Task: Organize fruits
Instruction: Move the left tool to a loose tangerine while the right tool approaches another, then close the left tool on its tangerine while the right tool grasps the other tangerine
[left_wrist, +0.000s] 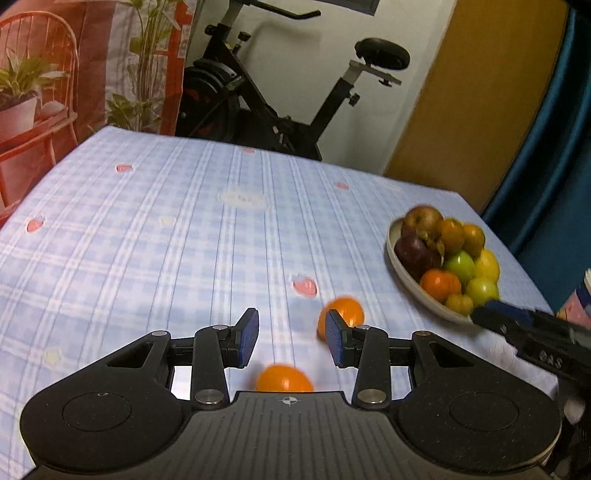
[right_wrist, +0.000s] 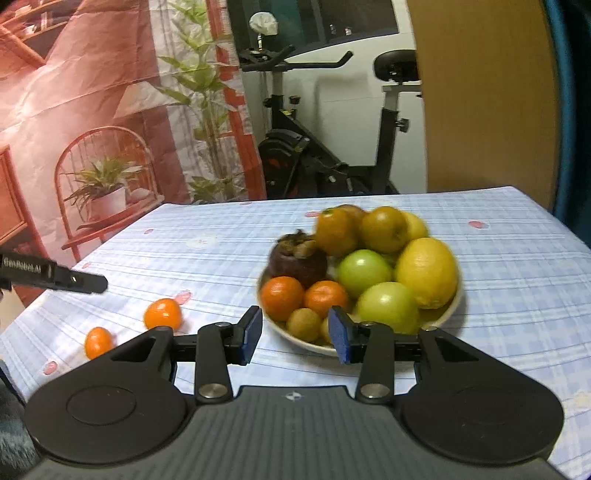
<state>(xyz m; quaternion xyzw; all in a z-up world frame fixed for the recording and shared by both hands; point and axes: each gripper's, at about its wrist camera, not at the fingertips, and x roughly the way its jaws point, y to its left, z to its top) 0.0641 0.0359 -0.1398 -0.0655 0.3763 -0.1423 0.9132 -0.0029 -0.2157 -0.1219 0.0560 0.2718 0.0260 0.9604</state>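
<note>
- Left gripper (left_wrist: 291, 339): jaws stand apart with nothing between the blue pads; it grasps no fruit. It hangs over the near part of the tabletop (left_wrist: 147, 229), angled down at the cloth, which suits an approach to the loose fruit below it.
- Near mandarin (left_wrist: 284, 378): lies loose on the checked cloth, close to the near edge of the tabletop, directly under the gap between the left gripper's fingers and partly hidden by the gripper body. It is outside the bowl, so judged still to be sorted.
- Second mandarin (left_wrist: 341, 314): lies a little farther in, just behind the left gripper's right-hand pad and apart from the first. It also sits between the near edge and the bowl, unsorted.
- Bowl (left_wrist: 397, 264): stands toward the right edge of the tabletop, heaped with mandarins, green apples (right_wrist: 364, 271), a lemon (right_wrist: 426, 271), a dark mangosteen (right_wrist: 299, 264) and small brownish fruit. The pile rises above the rim; judged, any added fruit needs a settled hollow or it may roll off.
- Right gripper (right_wrist: 295, 332): jaws likewise parted and empty, holding nothing. It hovers just before the bowl's near rim, pads framing the small fruit at the front, placed either to steady the bowl or to pick from it; which one cannot be told.
</note>
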